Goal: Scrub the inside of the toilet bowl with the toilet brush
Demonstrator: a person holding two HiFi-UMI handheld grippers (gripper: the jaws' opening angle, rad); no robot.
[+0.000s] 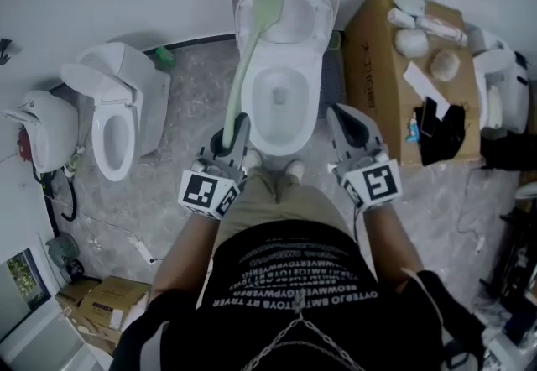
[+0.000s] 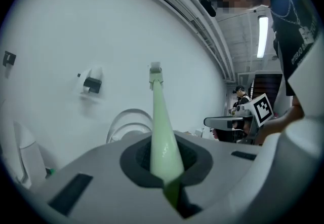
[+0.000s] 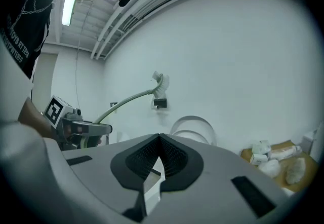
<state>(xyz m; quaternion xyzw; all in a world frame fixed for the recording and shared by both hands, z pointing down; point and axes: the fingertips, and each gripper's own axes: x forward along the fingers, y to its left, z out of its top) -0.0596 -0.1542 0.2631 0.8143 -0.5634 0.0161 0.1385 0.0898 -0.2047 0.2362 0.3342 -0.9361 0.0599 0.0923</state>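
Green toilet brush (image 1: 245, 54) in left gripper (image 1: 233, 130)

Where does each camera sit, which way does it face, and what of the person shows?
Head view: on the head, facing steeply down at the toilet; shows forearms, left gripper, right gripper.
Left gripper view: on that gripper, facing along the toilet brush toward the wall; shirt at right.
Right gripper view: on that gripper, facing the wall; shirt at left.
Shared: both gripper views show the raised lid.
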